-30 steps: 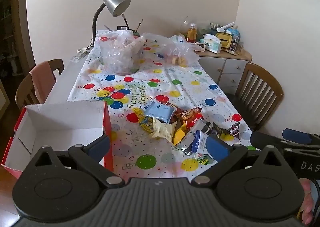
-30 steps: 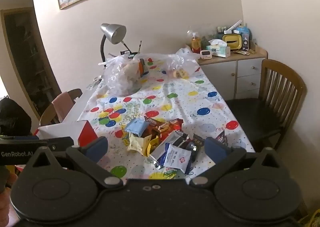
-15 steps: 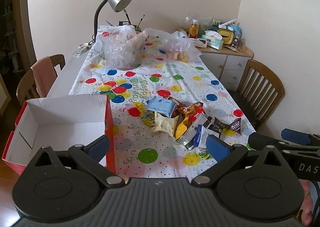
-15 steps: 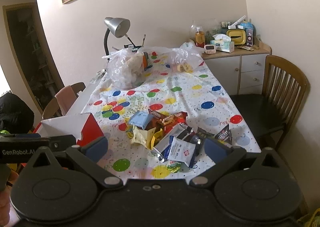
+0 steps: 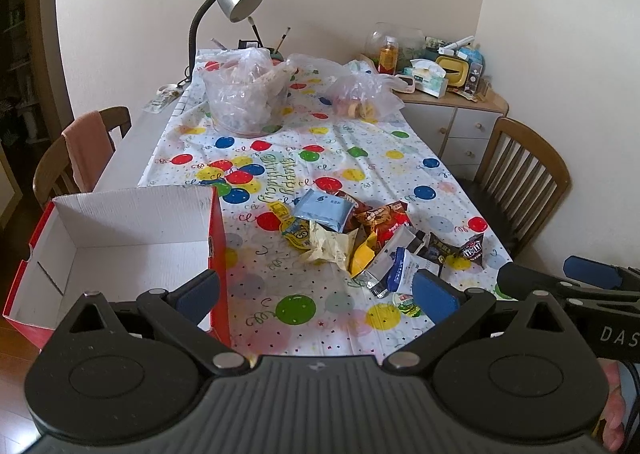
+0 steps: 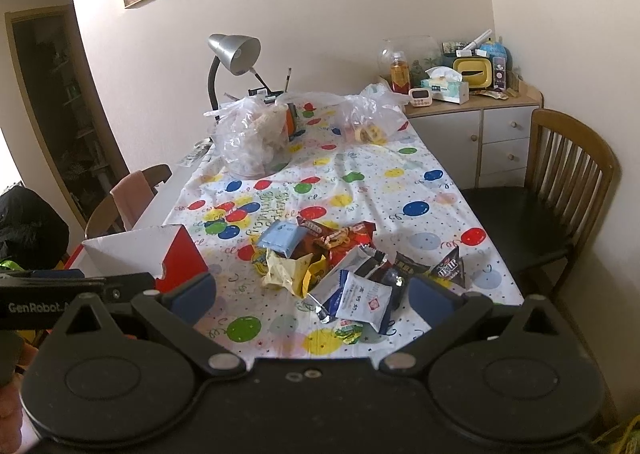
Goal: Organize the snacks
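Left gripper: we are holding it wide open, gripping nothing, lower frame.
Right gripper: likewise spread open, empty.
Snacks: lying heaped mid-frame on the tablecloth.
Box: sitting open at left.

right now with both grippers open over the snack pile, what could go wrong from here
1. The M&M's packet lies near the table's right edge, so a nudge might push it off.
2. The packets overlap, and the white-and-blue packet lies on others; the right gripper may lift two at once.
3. The red-and-white box overhangs the table's left side and might tip under a bump from the left gripper.
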The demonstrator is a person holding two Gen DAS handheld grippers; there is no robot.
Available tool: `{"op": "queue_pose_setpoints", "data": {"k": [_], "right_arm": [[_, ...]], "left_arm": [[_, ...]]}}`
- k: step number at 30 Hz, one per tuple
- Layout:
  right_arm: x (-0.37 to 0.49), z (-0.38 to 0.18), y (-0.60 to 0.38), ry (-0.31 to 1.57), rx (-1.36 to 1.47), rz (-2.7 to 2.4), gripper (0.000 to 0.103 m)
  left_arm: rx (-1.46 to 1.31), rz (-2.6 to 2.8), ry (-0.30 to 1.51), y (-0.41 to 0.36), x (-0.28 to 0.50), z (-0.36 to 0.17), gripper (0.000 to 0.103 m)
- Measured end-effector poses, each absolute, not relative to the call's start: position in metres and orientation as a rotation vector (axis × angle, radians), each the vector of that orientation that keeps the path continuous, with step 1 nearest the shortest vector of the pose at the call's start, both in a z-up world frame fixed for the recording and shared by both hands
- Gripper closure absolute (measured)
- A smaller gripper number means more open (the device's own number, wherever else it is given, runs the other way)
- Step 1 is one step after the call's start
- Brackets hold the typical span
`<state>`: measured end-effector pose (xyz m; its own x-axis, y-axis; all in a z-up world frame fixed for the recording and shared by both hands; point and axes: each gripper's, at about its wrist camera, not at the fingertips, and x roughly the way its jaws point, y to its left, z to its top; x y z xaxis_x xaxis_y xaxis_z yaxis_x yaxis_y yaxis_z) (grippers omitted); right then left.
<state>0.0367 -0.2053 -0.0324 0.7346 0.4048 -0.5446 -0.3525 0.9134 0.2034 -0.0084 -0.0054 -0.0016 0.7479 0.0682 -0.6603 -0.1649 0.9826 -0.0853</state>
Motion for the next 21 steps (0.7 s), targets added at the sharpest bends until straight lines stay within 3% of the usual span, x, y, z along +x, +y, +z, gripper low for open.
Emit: {"op": "queue_pose_setpoints", "data": {"k": [21], "right_arm": [[0.0369,-0.0320,-0.2034,0.618,0.091,0.416,0.000]], "left_arm": [[-0.137,0.125,0.724,-0.0110,-0.0043,-0.0027,0.000]]}}
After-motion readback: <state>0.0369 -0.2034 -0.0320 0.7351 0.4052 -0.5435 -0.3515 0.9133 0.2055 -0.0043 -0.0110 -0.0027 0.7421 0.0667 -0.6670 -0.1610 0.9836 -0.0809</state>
